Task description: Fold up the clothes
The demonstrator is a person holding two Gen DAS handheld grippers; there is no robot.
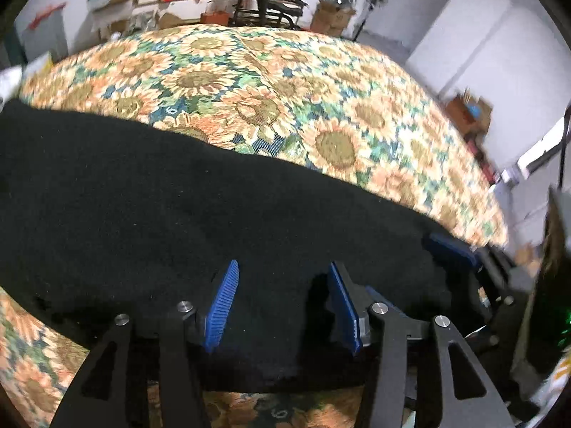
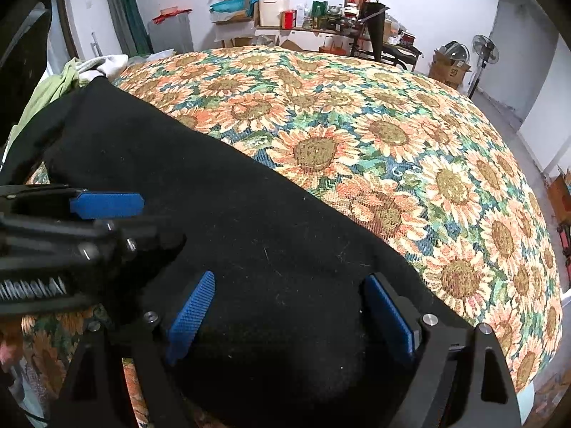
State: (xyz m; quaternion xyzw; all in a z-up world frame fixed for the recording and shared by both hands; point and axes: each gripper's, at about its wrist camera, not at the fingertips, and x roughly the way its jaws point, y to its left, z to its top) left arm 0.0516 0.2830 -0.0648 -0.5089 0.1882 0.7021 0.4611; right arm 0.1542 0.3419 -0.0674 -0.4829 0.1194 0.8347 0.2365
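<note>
A black garment (image 1: 160, 207) lies in a long band across the near side of the sunflower bedspread (image 1: 249, 82). My left gripper (image 1: 283, 264) points down over its near edge. Its blue pads (image 1: 223, 303) stand apart, with flat black cloth under the gap and nothing pinched. In the right wrist view the same garment (image 2: 249, 214) runs diagonally. My right gripper (image 2: 289, 276) hovers wide open over a soft hump of the cloth, and its pads (image 2: 189, 317) do not squeeze it. The left gripper's pad (image 2: 107, 203) shows at the left there, and the right one's pad (image 1: 449, 246) shows at the far right of the left wrist view.
Green and white clothes (image 2: 64, 82) are heaped at the bed's far left corner. Beyond the bed stand a cluttered shelf (image 2: 303, 18), cardboard boxes (image 2: 449, 64) and a standing fan (image 2: 483, 50). The bedspread (image 2: 392, 125) stretches bare to the right of the garment.
</note>
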